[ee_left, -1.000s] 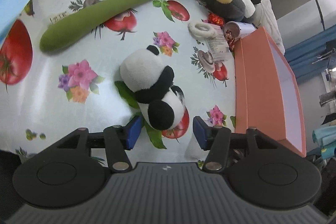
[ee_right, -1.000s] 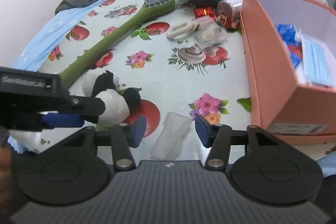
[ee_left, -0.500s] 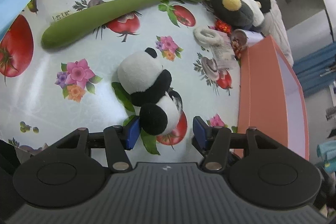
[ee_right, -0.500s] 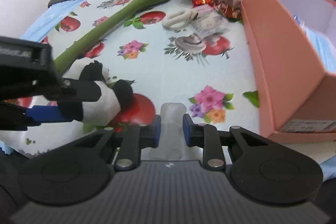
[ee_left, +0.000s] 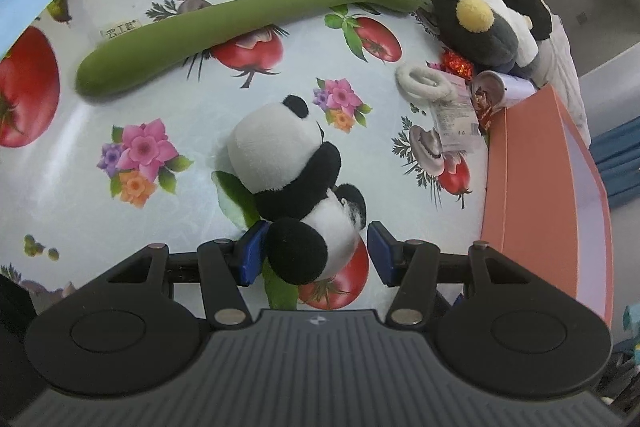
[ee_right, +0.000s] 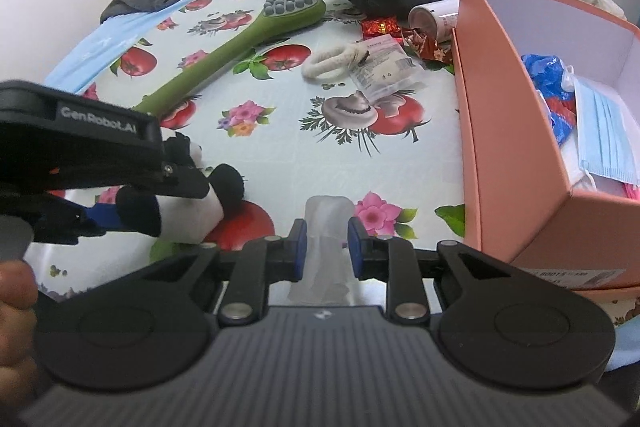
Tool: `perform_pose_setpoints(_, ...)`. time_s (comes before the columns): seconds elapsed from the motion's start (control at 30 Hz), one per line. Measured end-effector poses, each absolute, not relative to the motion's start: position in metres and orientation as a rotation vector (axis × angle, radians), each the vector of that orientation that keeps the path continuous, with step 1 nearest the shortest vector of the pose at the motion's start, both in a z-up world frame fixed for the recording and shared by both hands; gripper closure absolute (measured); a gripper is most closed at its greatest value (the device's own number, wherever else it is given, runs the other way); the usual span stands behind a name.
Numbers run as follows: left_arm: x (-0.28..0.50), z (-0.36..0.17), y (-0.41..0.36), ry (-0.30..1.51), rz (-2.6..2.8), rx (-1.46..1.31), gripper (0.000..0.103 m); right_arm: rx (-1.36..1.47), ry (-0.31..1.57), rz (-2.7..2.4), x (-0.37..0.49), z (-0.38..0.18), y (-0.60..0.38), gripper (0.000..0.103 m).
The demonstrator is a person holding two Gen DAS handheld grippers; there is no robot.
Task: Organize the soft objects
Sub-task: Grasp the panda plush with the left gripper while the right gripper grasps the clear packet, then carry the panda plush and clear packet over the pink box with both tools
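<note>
A plush panda (ee_left: 296, 183) lies on the flowered tablecloth (ee_left: 140, 207). My left gripper (ee_left: 314, 253) is open, its blue pads either side of the panda's lower end, the left pad touching it. In the right wrist view the panda (ee_right: 200, 203) shows under the left gripper's body. My right gripper (ee_right: 327, 249) is shut on a translucent white soft object (ee_right: 328, 223), held just above the cloth. An orange box (ee_right: 516, 163) stands to the right, holding blue masks and bags.
A long green plush brush (ee_left: 224, 31) lies at the back left. A grey plush with yellow balls (ee_left: 472, 23), a white ring (ee_left: 424, 83), a clear packet (ee_left: 456, 119) and a can (ee_left: 500, 91) lie near the box's far end. Clothes are piled behind.
My left gripper has moved forward so the panda's end lies between its pads. My right gripper has closed on the translucent object and lifted it slightly.
</note>
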State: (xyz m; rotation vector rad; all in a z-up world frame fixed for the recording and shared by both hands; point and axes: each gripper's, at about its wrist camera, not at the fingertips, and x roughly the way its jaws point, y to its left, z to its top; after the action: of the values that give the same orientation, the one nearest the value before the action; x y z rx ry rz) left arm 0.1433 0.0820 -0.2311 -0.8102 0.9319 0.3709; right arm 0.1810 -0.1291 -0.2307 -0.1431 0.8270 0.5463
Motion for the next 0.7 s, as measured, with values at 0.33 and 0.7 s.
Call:
perform_pose_setpoints(0.33,0.143,-0.232,0.084,0.924,0.367,-0.761,0.057,-0.141,0.807,0.540,0.181,-0.217,-0.135,0.078)
perform_pose_setpoints(0.7,0.125,-0.197,0.070,0.859,0.279,-0.668,0.061,-0.117,0.747,0.550,0.167,-0.186,-0.143,0.077)
